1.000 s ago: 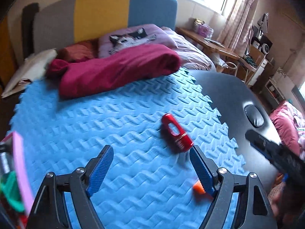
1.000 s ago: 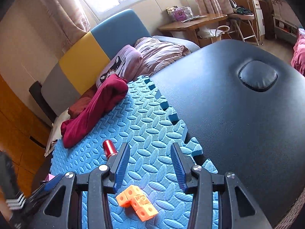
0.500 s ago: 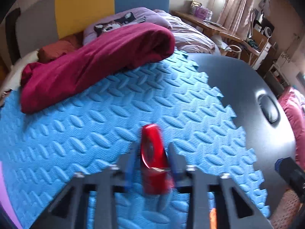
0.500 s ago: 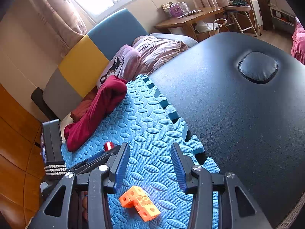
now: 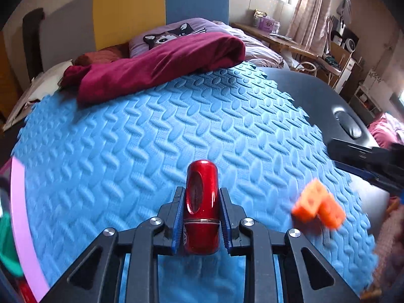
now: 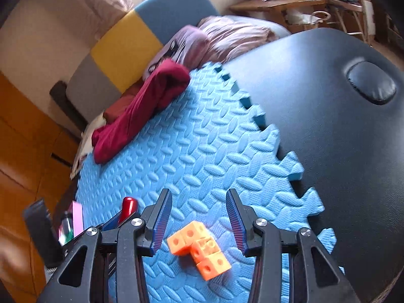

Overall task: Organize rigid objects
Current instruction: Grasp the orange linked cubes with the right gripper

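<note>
The left gripper (image 5: 200, 221) has just clamped the red cylinder (image 5: 201, 207) above the blue mat (image 5: 141, 136); the right gripper (image 6: 198, 223), part open, straddles the orange blocks (image 6: 199, 252), the next pickup.

- Glossy red metallic cylinder (image 5: 202, 202), smooth.
- Matt orange plastic cube block (image 6: 199, 250), holed faces.
- Blue foam mat (image 5: 151, 131), embossed, rough.
- Dark padded bench (image 6: 328, 113), smooth leather-like sheen.
- Maroon cloth (image 5: 156, 63), soft.

A small canister (image 5: 201, 204) and toy blocks (image 6: 199, 250) lie on a foam mat (image 6: 202, 151), blocks nearer the mat's right edge; folded cloth (image 5: 156, 63) along its far edge.
</note>
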`<state>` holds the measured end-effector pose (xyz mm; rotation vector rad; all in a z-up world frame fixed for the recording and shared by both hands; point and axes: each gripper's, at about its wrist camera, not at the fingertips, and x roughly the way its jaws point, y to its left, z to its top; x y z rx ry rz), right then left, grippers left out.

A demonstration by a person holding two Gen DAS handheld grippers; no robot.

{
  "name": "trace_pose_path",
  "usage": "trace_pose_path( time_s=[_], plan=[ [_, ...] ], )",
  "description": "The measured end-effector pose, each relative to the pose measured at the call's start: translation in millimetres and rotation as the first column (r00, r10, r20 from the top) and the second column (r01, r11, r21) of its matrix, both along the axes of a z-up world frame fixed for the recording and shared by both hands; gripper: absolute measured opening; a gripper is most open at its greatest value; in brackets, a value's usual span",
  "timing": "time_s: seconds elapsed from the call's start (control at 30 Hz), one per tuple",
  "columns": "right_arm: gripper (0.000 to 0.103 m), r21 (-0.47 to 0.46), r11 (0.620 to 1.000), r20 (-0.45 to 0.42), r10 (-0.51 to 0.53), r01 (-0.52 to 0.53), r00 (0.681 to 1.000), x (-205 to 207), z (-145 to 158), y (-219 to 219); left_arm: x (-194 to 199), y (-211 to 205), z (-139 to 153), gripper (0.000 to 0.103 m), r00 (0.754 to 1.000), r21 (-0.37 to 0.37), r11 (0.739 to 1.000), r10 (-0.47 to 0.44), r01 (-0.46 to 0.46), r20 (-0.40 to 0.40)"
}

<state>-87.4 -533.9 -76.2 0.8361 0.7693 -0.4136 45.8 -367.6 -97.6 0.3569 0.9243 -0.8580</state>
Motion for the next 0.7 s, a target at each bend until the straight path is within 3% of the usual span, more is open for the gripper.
trace_pose_path(
  time_s=[0.37, 0.5, 0.57, 0.6, 0.7],
  plan=[
    [0.059, -0.023, 0.983, -0.148, 0.177, -0.183, 0.973, 23.0, -16.2, 33.6, -13.1, 61.3, -0.2, 0.026, 0.998, -0.042, 0.997, 0.059, -0.06, -0.032],
    [0.062, -0.112, 0.961, -0.219, 0.226, -0.254, 0.949, 29.8, -16.2, 50.3, -11.4, 66.1, -1.8, 0.026, 0.998, -0.076, 0.995, 0.058, -0.061, -0.036],
    [0.056, -0.194, 0.934, -0.282, 0.241, -0.301, 0.929, 33.2, -15.5, 63.0, -14.6, 65.2, -2.7, 0.026, 0.999, -0.073, 0.996, 0.051, -0.051, -0.005],
    [0.044, -0.242, 0.914, -0.315, 0.242, -0.325, 0.918, 35.5, -15.1, 70.1, -16.5, 64.4, -3.5, 0.026, 0.999, -0.071, 0.996, 0.049, -0.048, 0.011],
    [0.042, -0.29, 0.882, -0.336, 0.269, -0.371, 0.903, 39.4, -12.7, 80.6, -18.3, 65.3, -4.8, 0.027, 0.998, -0.078, 0.996, 0.049, -0.046, 0.03]
  ],
)
